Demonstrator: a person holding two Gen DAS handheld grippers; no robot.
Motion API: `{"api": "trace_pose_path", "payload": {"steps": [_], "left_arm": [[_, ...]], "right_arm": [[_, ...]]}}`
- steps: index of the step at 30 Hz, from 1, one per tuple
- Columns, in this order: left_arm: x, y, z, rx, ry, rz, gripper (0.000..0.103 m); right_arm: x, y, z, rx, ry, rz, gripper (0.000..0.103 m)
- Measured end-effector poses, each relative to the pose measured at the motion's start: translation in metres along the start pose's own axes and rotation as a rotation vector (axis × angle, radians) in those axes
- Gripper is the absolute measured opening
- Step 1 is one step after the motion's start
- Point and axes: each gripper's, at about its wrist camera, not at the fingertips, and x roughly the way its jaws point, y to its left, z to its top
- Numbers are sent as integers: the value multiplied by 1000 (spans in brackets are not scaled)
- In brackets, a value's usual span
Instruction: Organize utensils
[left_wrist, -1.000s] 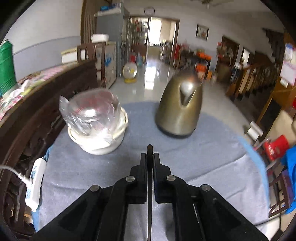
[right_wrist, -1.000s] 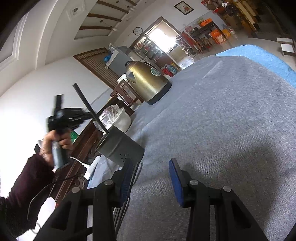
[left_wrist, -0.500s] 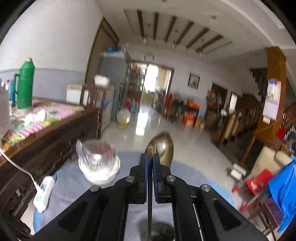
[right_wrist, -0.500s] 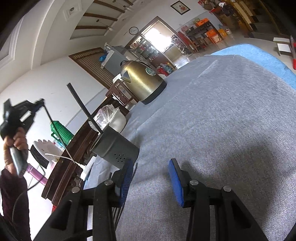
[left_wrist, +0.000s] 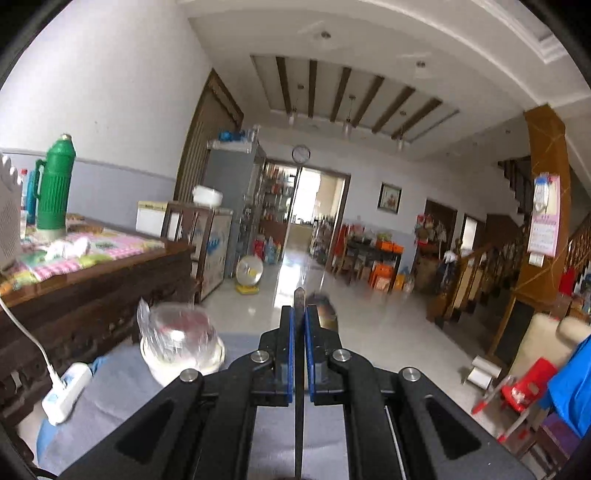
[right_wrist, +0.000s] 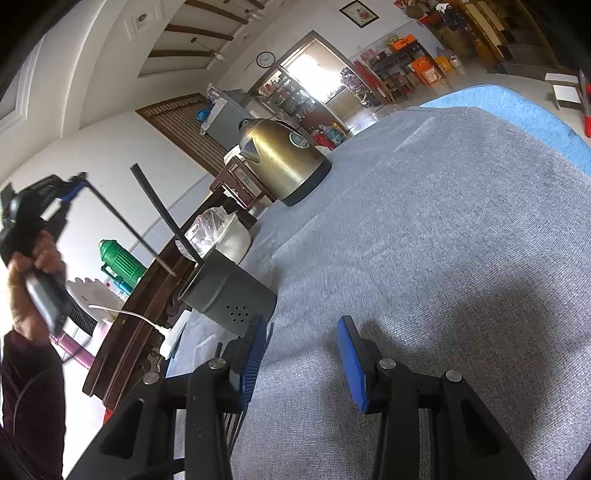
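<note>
My left gripper (left_wrist: 299, 321) is shut on a thin dark chopstick (left_wrist: 299, 387) that runs down between its blue pads. In the right wrist view the left gripper (right_wrist: 74, 184) is held high at the far left, and its chopstick (right_wrist: 129, 230) slants down with its tip just above the rim of the dark grey utensil holder (right_wrist: 229, 299). Another black chopstick (right_wrist: 162, 210) stands in the holder. My right gripper (right_wrist: 301, 354) is open and empty, low over the grey cloth, right of the holder.
A brass kettle (right_wrist: 284, 158) stands at the back of the grey tablecloth (right_wrist: 443, 229). A white pot with a plastic bag (left_wrist: 179, 343) sits left of it. A white power strip (left_wrist: 66, 391) lies at the table's left edge beside a dark wooden cabinet (left_wrist: 74, 295).
My left gripper has risen and tilted upward with the chopstick, then brought its tip down toward the holder's rim. The right gripper has stayed open and barely moved.
</note>
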Motion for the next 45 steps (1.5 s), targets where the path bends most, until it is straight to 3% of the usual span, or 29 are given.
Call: {"api": "trace_pose_path", "payload": {"steps": [8, 9, 11, 13, 16, 19, 23, 27, 34, 45], "left_arm": [[30, 6, -40, 67, 173, 62, 7], [28, 8, -40, 71, 181, 58, 10], [22, 11, -37, 80, 206, 32, 26], [11, 15, -33, 91, 207, 24, 49], [-13, 25, -31, 119, 217, -16, 56], [-27, 31, -46, 177, 298, -5, 61], [-32, 48, -89, 218, 517, 13, 61], [-45, 57, -127, 215, 622, 58, 61], [-65, 34, -163, 296, 647, 92, 61], [-63, 26, -165, 345, 641, 88, 62]], "right_arm": [[-1, 0, 0, 2, -5, 6, 43], [-1, 0, 0, 1, -5, 6, 43], [-1, 0, 0, 1, -5, 3, 44], [-2, 0, 0, -1, -5, -1, 45], [-2, 1, 0, 0, -4, -7, 45], [-1, 1, 1, -2, 0, -9, 45], [0, 1, 0, -3, 5, -15, 45], [1, 1, 0, -3, 8, -22, 45], [3, 0, 0, -2, 21, -38, 45], [5, 0, -1, -2, 26, -49, 45]]}}
